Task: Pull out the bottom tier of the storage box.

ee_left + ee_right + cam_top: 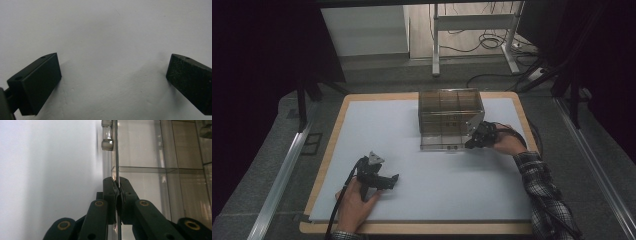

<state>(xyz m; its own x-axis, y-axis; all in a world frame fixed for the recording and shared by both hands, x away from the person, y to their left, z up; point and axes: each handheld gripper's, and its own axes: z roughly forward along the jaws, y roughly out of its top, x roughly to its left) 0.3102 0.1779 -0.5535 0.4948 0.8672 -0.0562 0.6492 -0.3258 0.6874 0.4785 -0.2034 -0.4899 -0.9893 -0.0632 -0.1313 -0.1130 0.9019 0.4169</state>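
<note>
Left gripper idle, jaws spread over bare white table. Right gripper pinches thin front panel edge of smoky clear-plastic compartment box, hinge knob beyond fingertips. Risk: thin edge slipping, or the unbraced box dragging when pulled.

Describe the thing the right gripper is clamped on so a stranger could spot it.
On the white table mat, look toward the far right side: a smoky see-through box split into compartments stands there. The right gripper pinches its thin door panel, the clear sheet edge bearing a small clear knob.
</note>
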